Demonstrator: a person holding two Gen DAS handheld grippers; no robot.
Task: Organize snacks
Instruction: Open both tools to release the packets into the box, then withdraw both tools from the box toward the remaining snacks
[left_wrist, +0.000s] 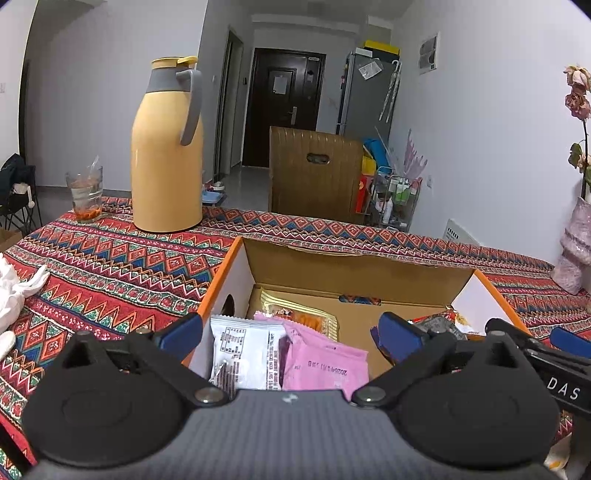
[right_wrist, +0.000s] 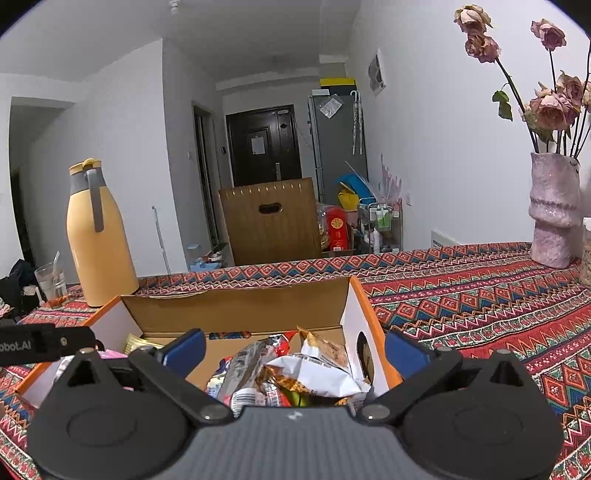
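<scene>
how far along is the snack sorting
Mostly done, it seems: the cardboard box already holds the pink packet, a white packet and a heap of crinkled packets. In hand: nothing; left gripper and right gripper stand open. No loose snacks show on the tablecloth.

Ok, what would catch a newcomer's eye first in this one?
Probably the open cardboard box of snack packets in the middle of the patterned tablecloth, with both grippers open above it. Then the tall yellow thermos at far left, and the dried roses in the pink vase at right.
</scene>
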